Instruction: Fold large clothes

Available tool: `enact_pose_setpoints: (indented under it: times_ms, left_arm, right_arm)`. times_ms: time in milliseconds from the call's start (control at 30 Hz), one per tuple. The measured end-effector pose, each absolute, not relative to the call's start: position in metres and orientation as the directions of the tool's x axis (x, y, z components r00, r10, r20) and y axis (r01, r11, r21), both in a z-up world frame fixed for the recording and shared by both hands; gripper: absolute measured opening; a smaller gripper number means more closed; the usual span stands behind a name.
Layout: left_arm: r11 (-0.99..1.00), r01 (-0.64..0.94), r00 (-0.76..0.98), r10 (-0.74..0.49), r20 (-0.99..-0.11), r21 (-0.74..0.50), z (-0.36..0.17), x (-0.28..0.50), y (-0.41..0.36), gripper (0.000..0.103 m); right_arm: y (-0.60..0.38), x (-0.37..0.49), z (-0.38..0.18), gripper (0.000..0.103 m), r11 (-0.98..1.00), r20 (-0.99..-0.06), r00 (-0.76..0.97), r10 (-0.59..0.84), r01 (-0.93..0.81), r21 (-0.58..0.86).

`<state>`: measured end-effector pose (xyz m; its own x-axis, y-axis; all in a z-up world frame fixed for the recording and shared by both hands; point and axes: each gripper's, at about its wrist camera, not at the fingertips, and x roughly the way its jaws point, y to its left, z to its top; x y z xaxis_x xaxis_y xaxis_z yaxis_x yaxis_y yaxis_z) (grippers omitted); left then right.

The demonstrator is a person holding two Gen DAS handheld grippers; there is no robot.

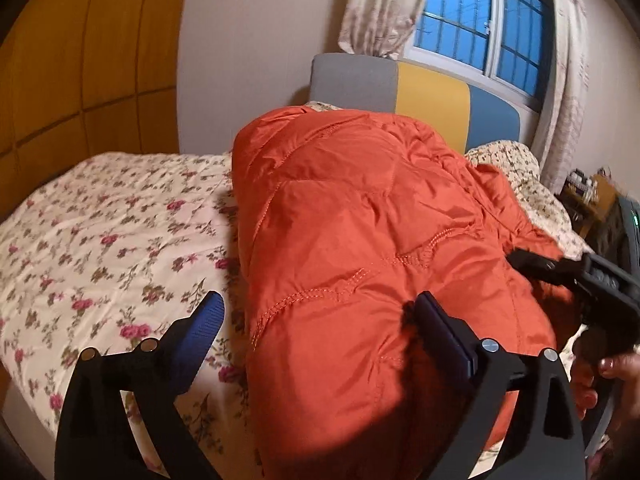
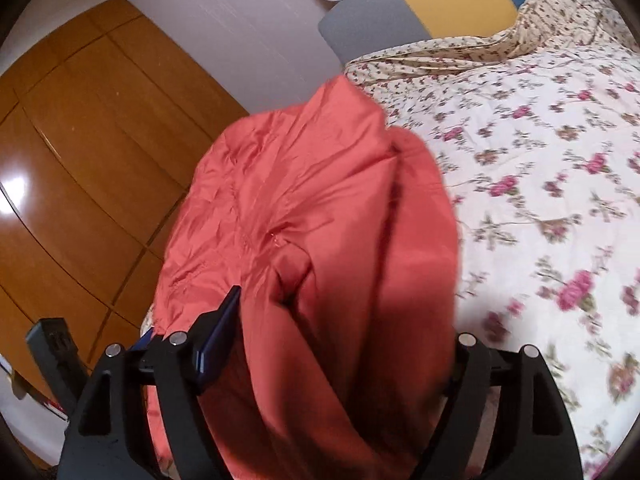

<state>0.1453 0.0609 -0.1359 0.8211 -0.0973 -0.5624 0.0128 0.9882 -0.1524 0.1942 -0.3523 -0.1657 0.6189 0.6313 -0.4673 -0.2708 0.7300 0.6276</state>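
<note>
A puffy orange quilted jacket (image 1: 360,220) lies bunched in a thick bundle on the floral bedspread (image 1: 100,220). My left gripper (image 1: 320,308) stands open and wide at the bundle's near end: its blue left pad (image 1: 210,312) hangs over the bedspread, clear of the fabric, and its right finger rests on the jacket. In the right wrist view the jacket (image 2: 312,200) fills the gap of my right gripper (image 2: 340,320). That gripper's left pad (image 2: 224,320) stands beside the cloth, and the fabric hides its right finger. The right gripper (image 1: 560,276) also shows at the jacket's right edge, held by a hand (image 1: 600,368).
The bedspread (image 2: 540,160) stretches to the right of the jacket. A grey, yellow and blue headboard (image 1: 432,92) stands behind, with a floral pillow (image 1: 512,160) before it. A wooden wardrobe (image 2: 80,140) lines the left. A window (image 1: 480,28) with curtains and a cluttered side table (image 1: 592,196) are at right.
</note>
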Motion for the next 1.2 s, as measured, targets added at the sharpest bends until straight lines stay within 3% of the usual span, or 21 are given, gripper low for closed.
enact_pose_setpoints:
  times_ms: [233,367,467,767,1200]
  left_arm:
    - [0.972,-0.111,0.842,-0.020,-0.540,-0.208,-0.095,0.152,0.080,0.098]
    - [0.965,-0.166,0.820,0.020,-0.572,-0.205,-0.079,0.191,0.080,0.098]
    - [0.975,-0.167,0.792,0.043,-0.609,-0.148,-0.073,0.229,0.065,0.098]
    - [0.984,-0.172,0.721,0.163,-0.673,0.053,-0.095,0.319,0.033,0.098]
    - [0.984,-0.170,0.677,0.149,-0.720,0.044,-0.141,0.348,0.025,0.100]
  right_arm:
    - [-0.378,0.182,-0.121,0.078,0.810,-0.460,0.739,0.492,-0.194,0.554]
    - [-0.350,0.200,-0.088,0.078,0.838,-0.453,0.758,0.470,-0.223,0.497]
    - [-0.310,0.237,-0.076,0.074,0.870,-0.507,0.729,0.460,-0.257,0.420]
    - [-0.268,0.310,-0.117,0.071,0.923,-0.612,0.700,0.368,-0.197,0.329]
    - [-0.282,0.335,-0.171,0.072,0.899,-0.666,0.622,0.411,-0.159,0.407]
